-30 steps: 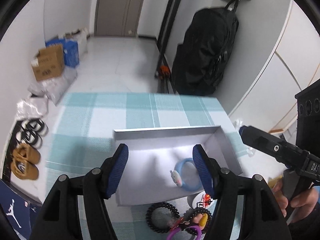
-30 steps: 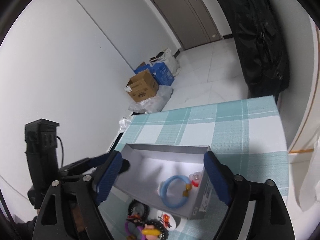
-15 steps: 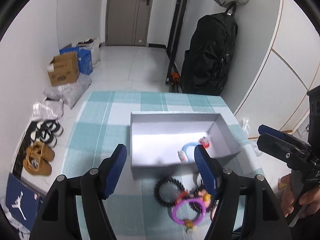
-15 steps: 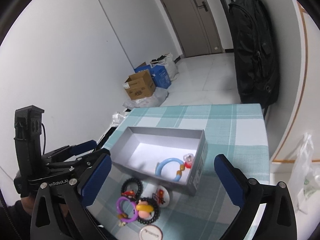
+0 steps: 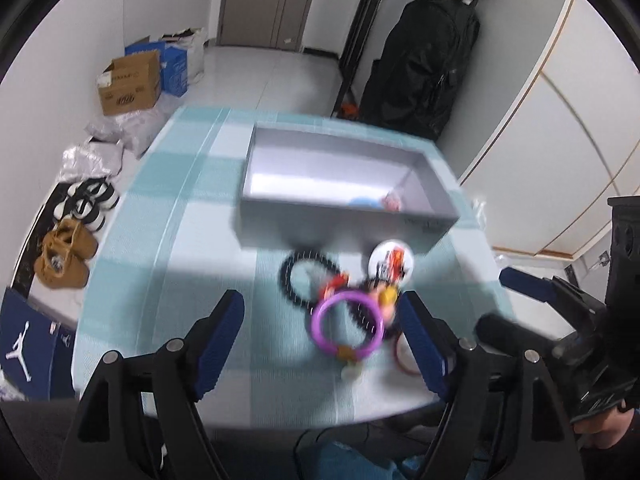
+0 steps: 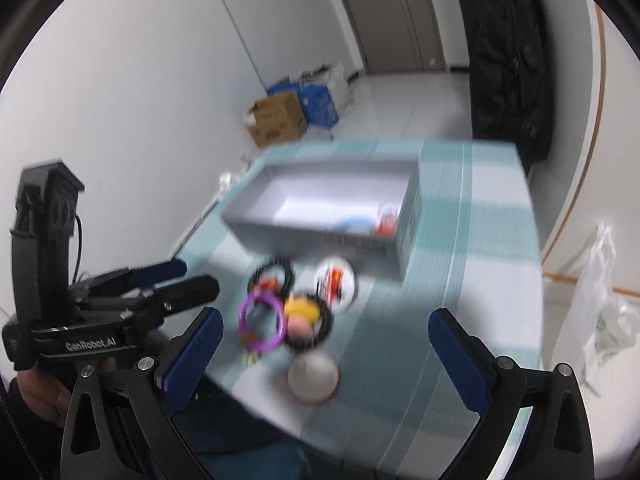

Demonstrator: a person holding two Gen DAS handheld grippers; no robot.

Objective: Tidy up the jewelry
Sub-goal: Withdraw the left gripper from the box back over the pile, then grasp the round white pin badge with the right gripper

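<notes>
A grey open box [image 5: 276,220] [image 6: 280,236] sits on the checked tablecloth and holds a blue bracelet [image 5: 362,201] [image 6: 354,222] and a small red-and-white piece. In front of the box lie a purple ring bracelet [image 5: 347,327] [image 6: 262,322], a black coiled band [image 5: 304,276] [image 6: 274,272], a second black band with a yellow charm [image 6: 306,320], and two round white badges [image 5: 391,261] [image 6: 336,276]. My left gripper [image 5: 328,344] is open and empty, near the table's front edge, over the purple ring. My right gripper [image 6: 324,356] is open and empty, near that edge.
A round silver lid [image 6: 314,376] lies near the table's front edge. Beyond the table are a black suitcase [image 5: 420,68], cardboard boxes [image 5: 128,84], shoes [image 5: 66,256] on the floor at the left, and a plastic bag [image 6: 600,320] at the right.
Both grippers have pulled back from over the box toward the table's front edge. The loose pieces in front of the box have come into view. Both stay open and empty.
</notes>
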